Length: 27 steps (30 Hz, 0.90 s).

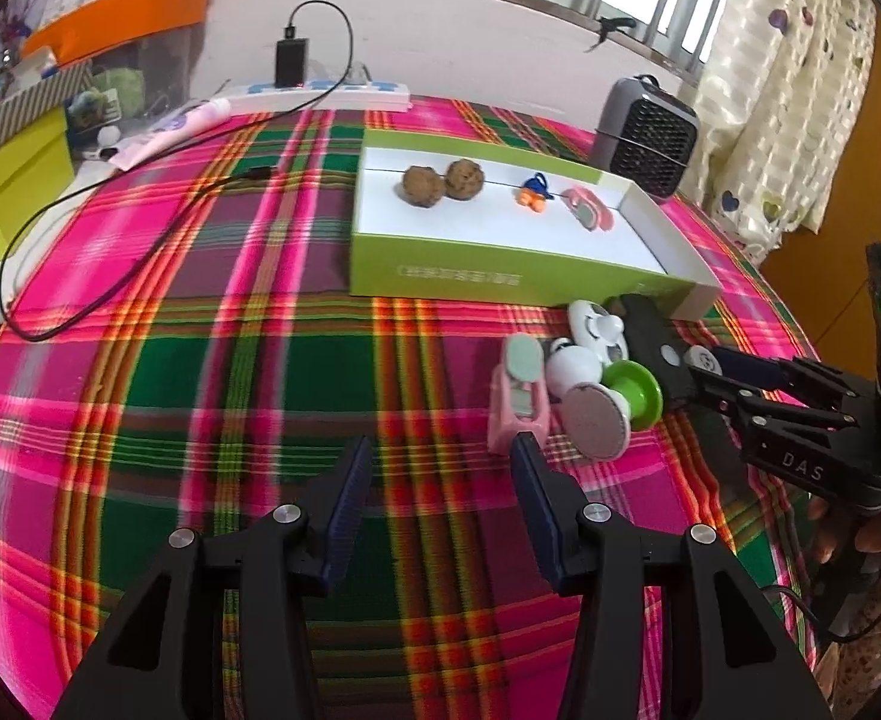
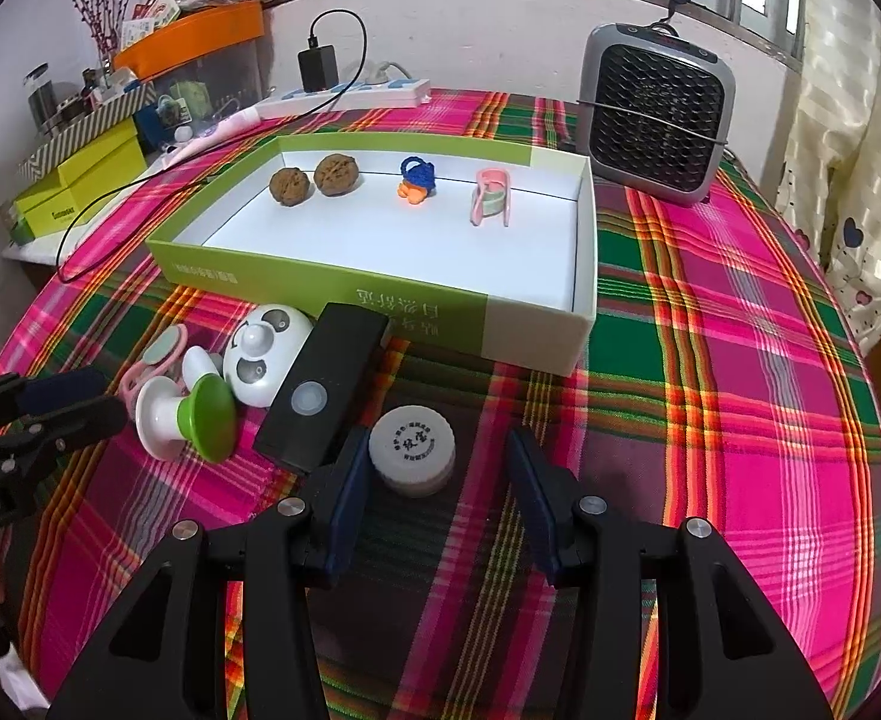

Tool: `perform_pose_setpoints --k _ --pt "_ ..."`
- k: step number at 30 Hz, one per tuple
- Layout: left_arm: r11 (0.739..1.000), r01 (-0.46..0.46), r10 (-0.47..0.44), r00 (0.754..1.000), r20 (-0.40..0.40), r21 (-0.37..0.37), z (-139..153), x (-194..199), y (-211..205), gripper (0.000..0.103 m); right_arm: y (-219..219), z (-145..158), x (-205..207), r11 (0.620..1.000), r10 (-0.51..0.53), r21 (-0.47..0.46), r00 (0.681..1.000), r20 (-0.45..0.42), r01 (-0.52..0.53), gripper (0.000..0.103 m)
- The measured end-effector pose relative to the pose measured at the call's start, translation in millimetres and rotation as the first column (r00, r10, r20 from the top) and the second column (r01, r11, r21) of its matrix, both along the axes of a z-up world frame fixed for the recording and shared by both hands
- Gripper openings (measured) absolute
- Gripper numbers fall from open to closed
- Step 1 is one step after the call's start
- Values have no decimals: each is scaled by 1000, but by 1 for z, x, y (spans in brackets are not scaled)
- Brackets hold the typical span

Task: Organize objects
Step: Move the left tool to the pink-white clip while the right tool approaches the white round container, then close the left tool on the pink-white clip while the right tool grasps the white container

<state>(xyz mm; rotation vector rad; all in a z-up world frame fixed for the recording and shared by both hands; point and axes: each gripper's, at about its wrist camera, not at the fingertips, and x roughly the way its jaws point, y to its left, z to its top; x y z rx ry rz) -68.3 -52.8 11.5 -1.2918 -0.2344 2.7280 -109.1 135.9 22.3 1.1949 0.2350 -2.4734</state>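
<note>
Sorting small items from the pink-and-green plaid tablecloth (image 2: 710,360) into the shallow green-walled cardboard box with a white floor (image 2: 332,288) looks to be the step in hand, and it seems part done: two brown walnuts (image 2: 314,180), a small blue-and-orange toy (image 2: 416,180) and a pink clip (image 2: 491,195) already lie along the far side of the box. The right gripper (image 2: 434,495) points steeply down at a round white screw-cap jar (image 2: 413,450), which sits on the cloth between its released jaws, just beside the left pad but not squeezed. The next move probably calls for closing on the jar, lifting it over the near wall and setting it down inside. A black rectangular device with a round white button (image 2: 326,390) lies just left of the jar, so the close should avoid nudging it. The left gripper (image 1: 440,492), also tilted down with jaws apart and empty, hovers near a second pink clip (image 1: 518,402) and a green-and-white mushroom-shaped roller (image 1: 614,408), beside a white panda-faced gadget (image 2: 266,360).
</note>
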Motion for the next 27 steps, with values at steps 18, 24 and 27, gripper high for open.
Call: perform_pose_setpoints --k 18,24,27 --pt "994 90 -90 996 -7 -57 -1 -19 19 47 -2 0 -4 1000 0 20 1000 -4 0 47" --pt "990 103 -105 994 -16 -92 -1 -29 23 47 -3 0 -6 1000 -2 22 1000 -4 2 47" --pt "991 103 -105 994 -16 -81 -1 -32 21 47 -3 0 -8 1000 -4 23 1000 -5 4 47"
